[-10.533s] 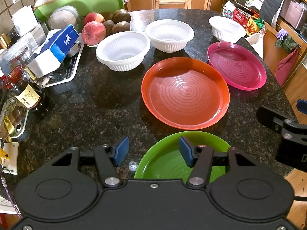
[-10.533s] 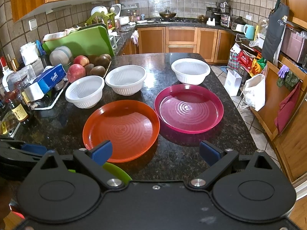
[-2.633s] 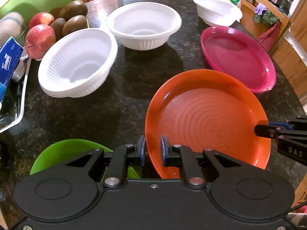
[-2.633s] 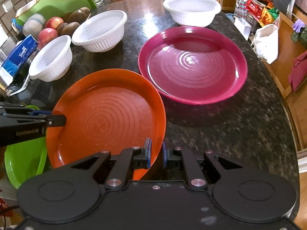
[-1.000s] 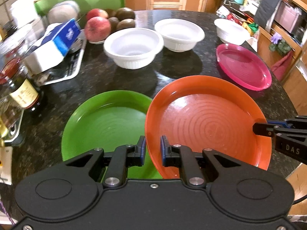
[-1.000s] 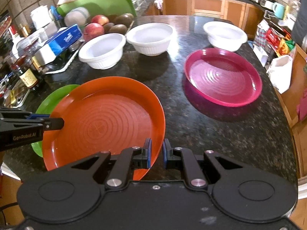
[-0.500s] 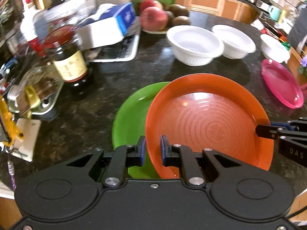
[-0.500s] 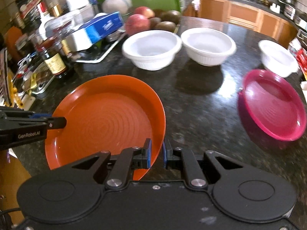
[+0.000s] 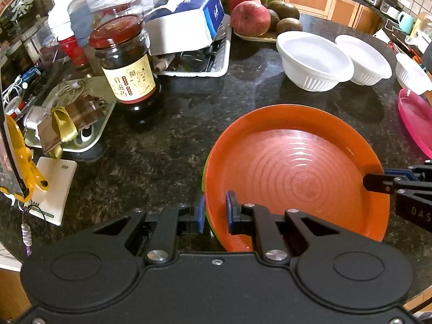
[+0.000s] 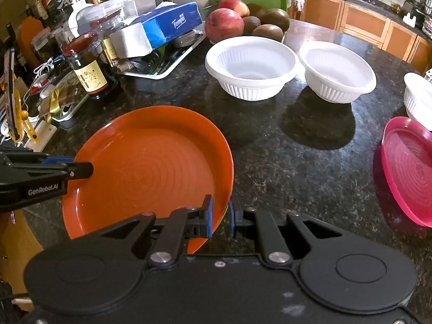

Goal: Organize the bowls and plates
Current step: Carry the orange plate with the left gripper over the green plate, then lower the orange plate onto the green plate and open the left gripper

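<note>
fingers: both pairs point(image 9: 213, 213) point(image 10: 220, 216) clenched on orange plate point(image 9: 297, 172) rim.
change: plate now covers green plate point(image 9: 204, 167).
task: release next; pink plate point(image 10: 407, 170) remains.

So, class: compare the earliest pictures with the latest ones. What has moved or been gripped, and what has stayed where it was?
Both grippers, open at first, took hold of the orange plate: the left gripper and right gripper now pinch opposite rims. They carried it sideways from the middle of the counter onto the green plate, which now shows only as a sliver. The three white bowls and the pink plate stayed put.
</note>
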`<action>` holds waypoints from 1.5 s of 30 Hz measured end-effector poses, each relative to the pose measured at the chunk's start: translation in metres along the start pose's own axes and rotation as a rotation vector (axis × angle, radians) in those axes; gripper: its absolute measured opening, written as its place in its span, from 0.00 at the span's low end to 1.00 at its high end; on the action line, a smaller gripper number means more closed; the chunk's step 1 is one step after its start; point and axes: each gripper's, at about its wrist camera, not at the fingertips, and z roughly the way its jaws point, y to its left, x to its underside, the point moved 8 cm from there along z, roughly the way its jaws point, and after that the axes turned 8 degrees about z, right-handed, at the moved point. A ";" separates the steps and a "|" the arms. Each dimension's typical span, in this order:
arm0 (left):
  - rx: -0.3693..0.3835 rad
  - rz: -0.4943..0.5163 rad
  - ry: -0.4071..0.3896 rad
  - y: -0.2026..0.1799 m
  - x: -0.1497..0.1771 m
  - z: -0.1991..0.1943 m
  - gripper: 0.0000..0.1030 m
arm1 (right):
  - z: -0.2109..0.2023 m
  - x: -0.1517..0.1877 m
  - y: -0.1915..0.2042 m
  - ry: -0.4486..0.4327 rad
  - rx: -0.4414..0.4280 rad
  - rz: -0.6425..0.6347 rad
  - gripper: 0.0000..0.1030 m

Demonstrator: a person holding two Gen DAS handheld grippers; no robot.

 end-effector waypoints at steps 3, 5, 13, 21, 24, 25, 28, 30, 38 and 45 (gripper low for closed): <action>0.007 0.000 0.004 0.002 -0.002 0.004 0.20 | 0.003 -0.002 0.000 0.004 0.006 0.000 0.13; 0.008 -0.001 0.007 0.002 -0.003 0.005 0.20 | 0.004 -0.003 0.001 0.007 0.008 0.002 0.13; 0.010 0.003 0.028 0.005 -0.003 0.012 0.21 | 0.012 -0.006 0.003 0.018 0.010 0.003 0.15; 0.021 0.015 0.022 0.003 -0.007 0.011 0.22 | 0.012 -0.008 0.001 0.023 0.010 0.015 0.20; 0.028 0.008 0.025 0.004 -0.007 0.010 0.22 | 0.010 -0.008 0.001 0.015 0.005 0.016 0.20; 0.030 0.007 0.025 0.004 -0.007 0.010 0.22 | 0.010 -0.008 0.001 0.013 0.005 0.017 0.20; 0.041 0.007 0.025 0.004 -0.008 0.009 0.22 | 0.008 -0.009 0.000 0.007 0.003 0.025 0.20; 0.055 0.007 0.025 0.001 -0.009 0.008 0.22 | 0.007 -0.009 -0.001 0.005 0.000 0.031 0.20; 0.065 0.024 0.013 -0.008 -0.012 0.002 0.22 | 0.001 -0.010 -0.007 -0.017 -0.002 0.056 0.20; 0.072 0.032 0.009 -0.015 -0.015 -0.001 0.22 | -0.005 -0.007 -0.015 -0.028 0.002 0.079 0.21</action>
